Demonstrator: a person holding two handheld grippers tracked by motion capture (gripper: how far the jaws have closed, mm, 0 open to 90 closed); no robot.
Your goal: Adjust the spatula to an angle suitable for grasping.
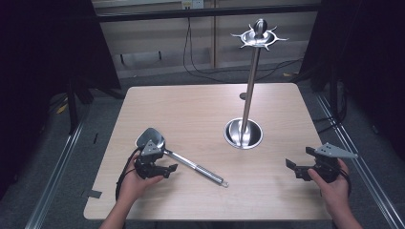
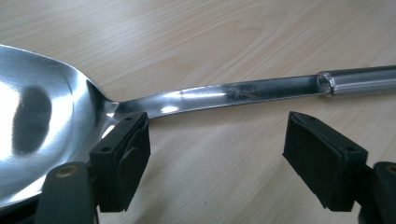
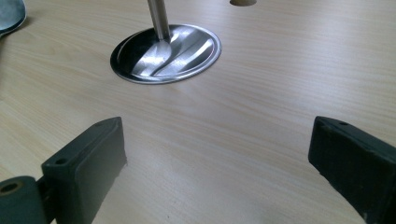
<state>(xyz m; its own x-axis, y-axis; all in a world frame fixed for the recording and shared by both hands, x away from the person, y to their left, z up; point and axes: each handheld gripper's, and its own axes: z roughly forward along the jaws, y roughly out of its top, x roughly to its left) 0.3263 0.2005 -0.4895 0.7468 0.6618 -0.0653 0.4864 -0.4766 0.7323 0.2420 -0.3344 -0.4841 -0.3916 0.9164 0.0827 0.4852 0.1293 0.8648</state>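
1. Table (image 1: 200, 109): pale beige wood grain with fine lengthwise streaks.
2. Stand (image 1: 244, 132), on the table: polished silver, mirror-bright at its round base.
3. Ladle (image 1: 184, 160), near the stand: shiny silver, dark reflections seen in the bowl.
4. Left gripper (image 1: 165, 171) and right gripper (image 1: 298, 162): matte black jaws; a grey plate is carried on top.

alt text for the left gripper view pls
A large shiny steel spoon lies flat on a pale wooden table, its bowl at the left and its handle running off to the right. The left tool, with its two black padded jaws wide open and empty, sits just in front of the spoon's thin neck.
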